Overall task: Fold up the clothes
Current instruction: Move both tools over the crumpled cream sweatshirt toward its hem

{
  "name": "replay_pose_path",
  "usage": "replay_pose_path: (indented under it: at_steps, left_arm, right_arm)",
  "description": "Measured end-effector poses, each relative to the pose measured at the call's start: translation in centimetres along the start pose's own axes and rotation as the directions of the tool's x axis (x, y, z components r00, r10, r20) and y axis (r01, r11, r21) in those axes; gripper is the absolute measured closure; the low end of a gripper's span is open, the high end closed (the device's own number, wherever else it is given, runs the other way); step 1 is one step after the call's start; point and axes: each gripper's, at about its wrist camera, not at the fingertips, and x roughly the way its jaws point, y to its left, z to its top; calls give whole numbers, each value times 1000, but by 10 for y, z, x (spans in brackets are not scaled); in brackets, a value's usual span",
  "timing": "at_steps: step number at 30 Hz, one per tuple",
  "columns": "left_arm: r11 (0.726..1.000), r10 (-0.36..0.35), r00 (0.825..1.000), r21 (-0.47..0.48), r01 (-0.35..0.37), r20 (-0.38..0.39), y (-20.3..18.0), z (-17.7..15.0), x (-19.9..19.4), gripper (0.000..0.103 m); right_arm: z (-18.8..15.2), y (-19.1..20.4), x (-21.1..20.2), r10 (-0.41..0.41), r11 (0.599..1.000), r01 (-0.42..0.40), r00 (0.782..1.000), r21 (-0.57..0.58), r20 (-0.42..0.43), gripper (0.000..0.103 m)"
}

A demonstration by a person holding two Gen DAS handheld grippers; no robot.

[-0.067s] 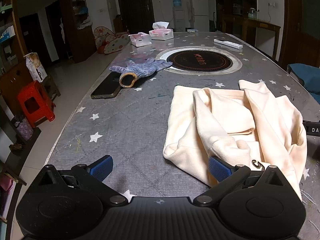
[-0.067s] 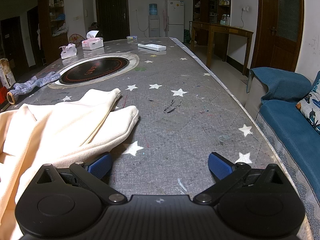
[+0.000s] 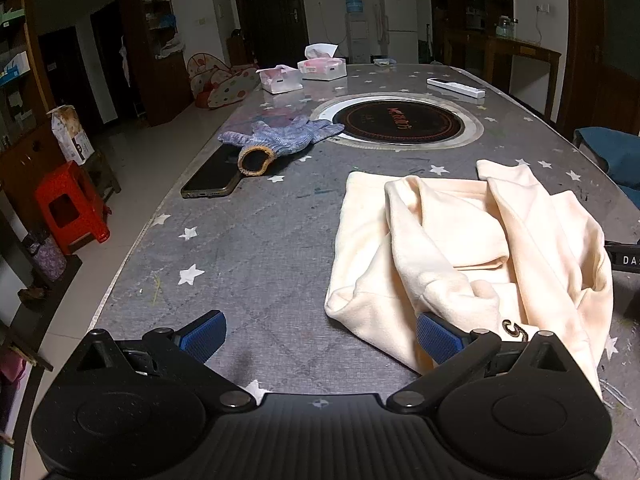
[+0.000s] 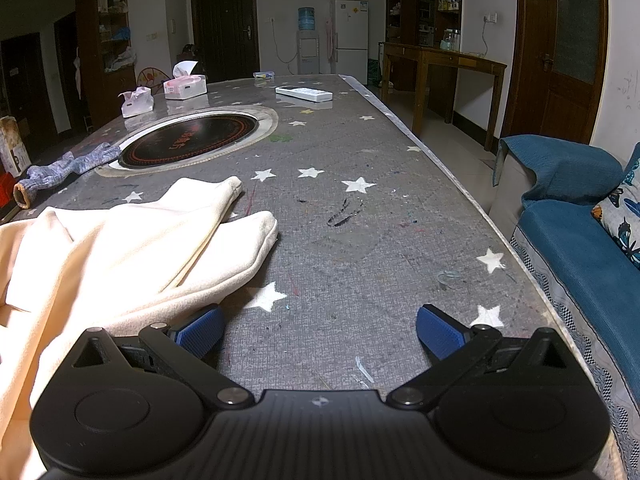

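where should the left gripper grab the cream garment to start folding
Take the cream garment at its rounded near-left corner, coming in low from the bare table on its left. That corner bulges up slightly and nothing lies beside it.

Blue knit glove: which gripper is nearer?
Left. The left gripper sits with the blue knit glove ahead, slightly left; from the right gripper the glove lies far left, beyond the cream garment.

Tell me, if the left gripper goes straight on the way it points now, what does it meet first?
Probably the bare grey table: the left gripper points down at it, open. The cream garment lies just beside its right finger.
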Motion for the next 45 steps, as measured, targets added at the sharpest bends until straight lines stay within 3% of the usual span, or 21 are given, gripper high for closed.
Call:
replay_pose_path:
  at_steps: [22, 45]
  left_arm:
    - [1000, 14, 999, 27, -15, 36, -7, -2, -22, 0]
    - [998, -15, 998, 59, 11, 69, -25, -3, -35, 0]
  right_arm:
    - [-2, -2, -5, 13, 1000, -13, 1000, 7, -2, 0]
    - [-4, 0, -84, 140, 989, -134, 986, -66, 89, 0]
